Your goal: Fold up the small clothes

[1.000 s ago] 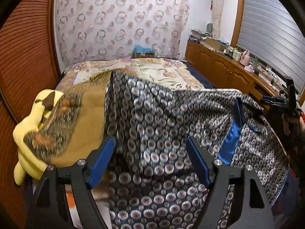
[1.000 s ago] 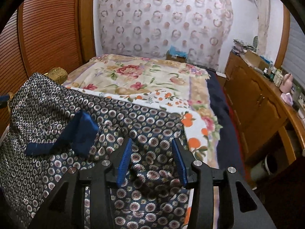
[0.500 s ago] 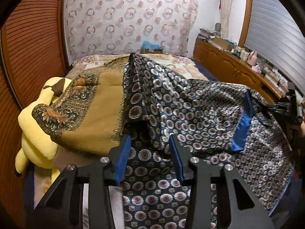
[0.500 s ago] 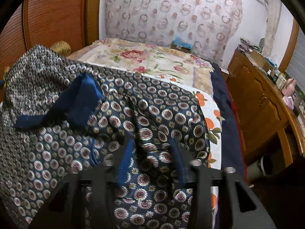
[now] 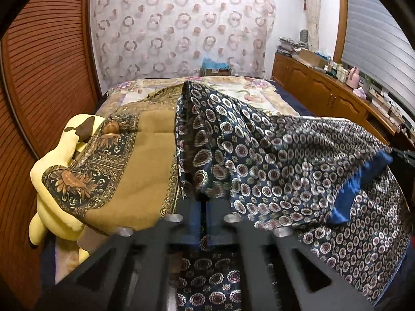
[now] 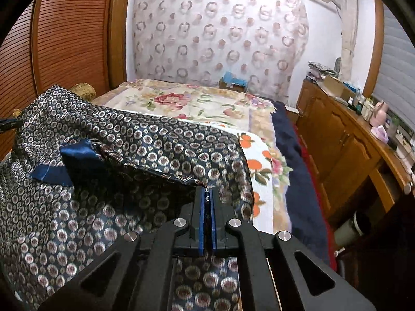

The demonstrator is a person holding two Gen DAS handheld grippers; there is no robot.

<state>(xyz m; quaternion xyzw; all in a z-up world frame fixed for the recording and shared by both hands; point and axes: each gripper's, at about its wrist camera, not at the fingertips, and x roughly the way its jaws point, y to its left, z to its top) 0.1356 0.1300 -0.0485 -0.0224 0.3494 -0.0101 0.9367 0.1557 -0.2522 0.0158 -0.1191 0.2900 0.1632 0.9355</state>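
Your left hand-held gripper and right hand-held gripper each clamp the patterned garment, jaws having just closed.

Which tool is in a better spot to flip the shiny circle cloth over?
Probably the right tool. It is shut on an edge of the navy circle-patterned satin garment, with flowered bedspread ahead. The left tool, also gripping cloth, is crowded by the tan blanket.
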